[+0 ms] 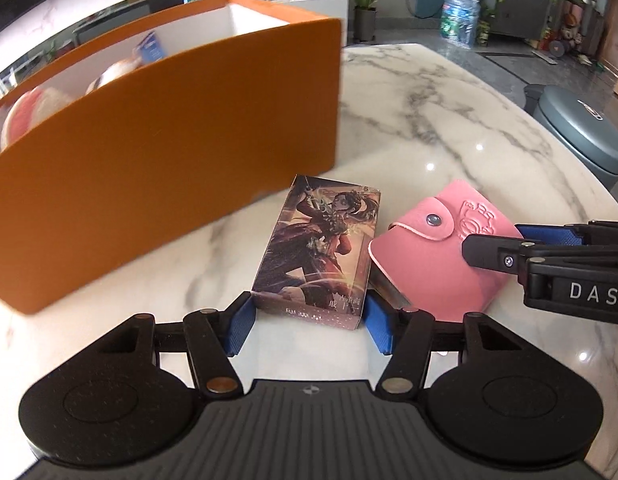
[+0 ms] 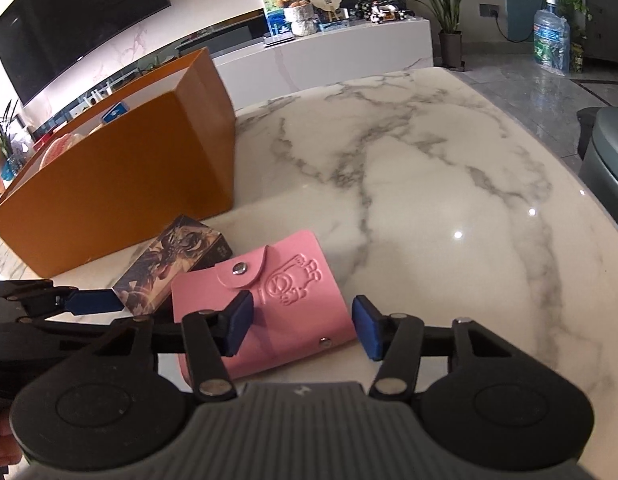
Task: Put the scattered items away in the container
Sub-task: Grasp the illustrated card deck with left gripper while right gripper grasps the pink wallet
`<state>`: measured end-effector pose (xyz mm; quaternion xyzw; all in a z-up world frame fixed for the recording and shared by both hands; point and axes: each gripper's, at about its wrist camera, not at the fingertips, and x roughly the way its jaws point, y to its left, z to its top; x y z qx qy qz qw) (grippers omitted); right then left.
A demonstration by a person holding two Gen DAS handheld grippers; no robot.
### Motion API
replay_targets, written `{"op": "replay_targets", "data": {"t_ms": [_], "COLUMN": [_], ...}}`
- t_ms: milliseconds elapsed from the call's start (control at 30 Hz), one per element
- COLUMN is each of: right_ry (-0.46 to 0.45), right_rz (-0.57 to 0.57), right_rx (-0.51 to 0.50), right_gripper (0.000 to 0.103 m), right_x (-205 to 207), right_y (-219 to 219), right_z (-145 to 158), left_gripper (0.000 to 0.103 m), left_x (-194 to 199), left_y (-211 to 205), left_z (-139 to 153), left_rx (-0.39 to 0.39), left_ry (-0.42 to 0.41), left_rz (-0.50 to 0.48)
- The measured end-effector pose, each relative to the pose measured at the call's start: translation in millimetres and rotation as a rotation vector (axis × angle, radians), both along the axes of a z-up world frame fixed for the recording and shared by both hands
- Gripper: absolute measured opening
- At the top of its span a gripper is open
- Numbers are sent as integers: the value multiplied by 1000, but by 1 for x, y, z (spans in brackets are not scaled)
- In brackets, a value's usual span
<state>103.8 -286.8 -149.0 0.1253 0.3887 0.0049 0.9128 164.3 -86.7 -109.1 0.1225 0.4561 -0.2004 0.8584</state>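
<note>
Now my open left claw [image 1: 307, 326] straddles the card box [image 1: 317, 248] and my open right claw [image 2: 303, 330] the pink wallet [image 2: 269, 304], closing next before lifting to the orange container [image 1: 161, 152].

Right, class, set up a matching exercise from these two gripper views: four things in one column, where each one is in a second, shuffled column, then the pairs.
Things
1. card box
2. pink wallet
3. orange container
4. plush toys

Places
A. inside the container
B. between the left gripper pads
C. under the open right gripper
D. standing on the marble table, behind the card box

Pairs: 1-B, 2-C, 3-D, 4-A
</note>
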Motion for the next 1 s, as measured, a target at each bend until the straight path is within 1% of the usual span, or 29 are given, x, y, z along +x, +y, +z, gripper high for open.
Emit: {"op": "replay_targets", "data": {"t_ms": [100,200,433,500,533,700,767,833,1000], "right_ry": [-5,-2,26,32,35,63,71,78,68], "right_rz": [57,103,151,153,155,187,199,210,220], "right_rx": [-20,-35,-11,-4,-2,-46,-47,-53,-66], "right_gripper": [53,47,36,32,28,14,9,6,8], "right_x": [-6,-15,-38,-46,-50,-62,-66,-69,-75], "right_y": [16,29,54,61,65,85,90,94,99], "right_z": [1,3,5,5,5,2,1,1,7], "left_gripper": [68,68,68,68,68,68,68,68,68], "left_x": [-12,-26,-51,-56,-59,-71,-76,-79,-78], "left_y": [18,37,68,72,75,86,92,97,107], "left_z": [1,2,3,4,4,4,5,5,4], "left_rx": [6,6,7,6,5,0,-7,-9,-6], "left_ry": [10,21,34,33,33,32,30,25,7], "left_rz": [37,71,117,123,127,142,146,154,217]}}
